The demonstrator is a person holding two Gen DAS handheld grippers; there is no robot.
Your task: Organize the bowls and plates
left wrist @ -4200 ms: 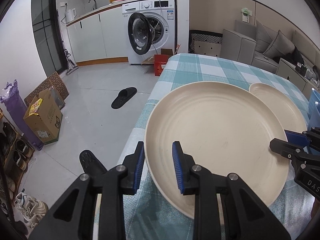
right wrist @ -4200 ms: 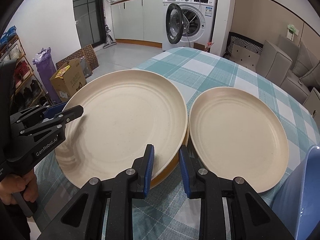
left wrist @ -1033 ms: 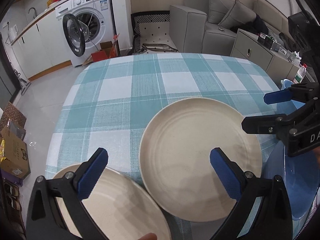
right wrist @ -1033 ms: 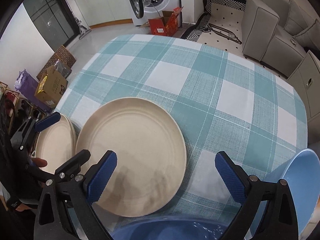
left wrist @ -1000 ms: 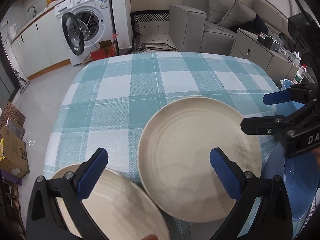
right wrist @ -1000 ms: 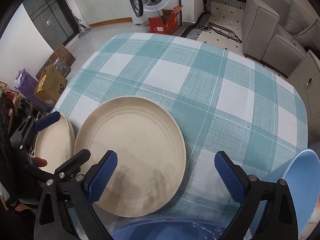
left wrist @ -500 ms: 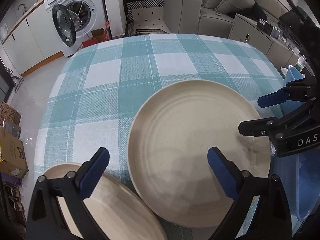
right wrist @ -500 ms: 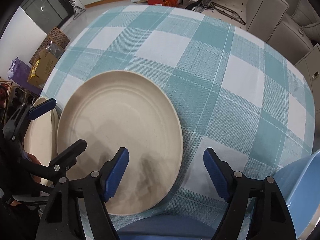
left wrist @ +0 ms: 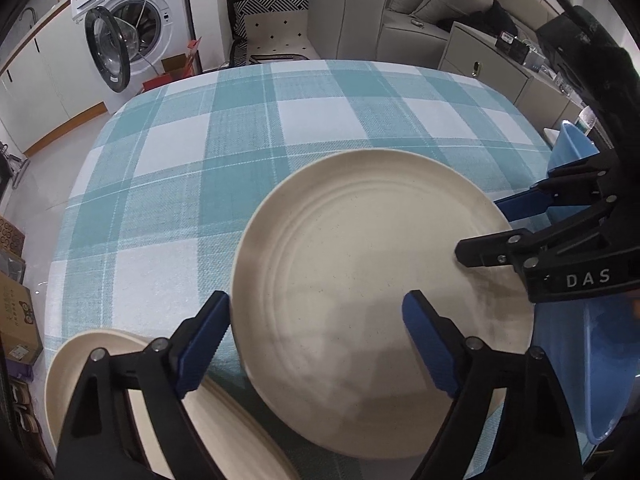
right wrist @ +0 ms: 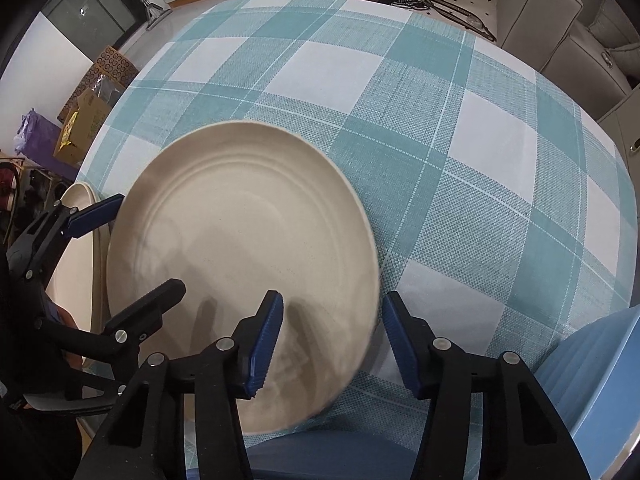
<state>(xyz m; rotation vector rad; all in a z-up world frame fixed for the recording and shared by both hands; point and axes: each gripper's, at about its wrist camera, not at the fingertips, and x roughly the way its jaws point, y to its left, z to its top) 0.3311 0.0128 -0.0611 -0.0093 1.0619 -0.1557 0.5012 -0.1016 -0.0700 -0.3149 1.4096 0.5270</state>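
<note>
Left wrist view is showing a cream plate (left wrist: 372, 248) lying flat on the checked desk (left wrist: 240, 128), near its front edge. The left gripper (left wrist: 316, 336) is hovering over the plate's near half with its fingers (left wrist: 204, 336) spread wide; one blue pad is sitting just outside the plate's left rim and the other over its lower right part, gripping nothing. The right gripper (left wrist: 496, 228) is reaching in from the right, its tips lying over the plate's right rim.

Right wrist view is showing the same plate (right wrist: 244, 248) with the right gripper (right wrist: 332, 340) straddling its near right rim, fingers (right wrist: 264, 336) parted: one pad over the plate, the other over the cloth just beside it. Whether either pad is touching the rim I cannot tell.

Two cream plates are showing: the second plate (left wrist: 100, 356) is lying at the front left corner, just beside the first. Two blue bowls are showing: one bowl (right wrist: 592, 380) at the right edge, another bowl (right wrist: 328, 444) under the right gripper.
</note>
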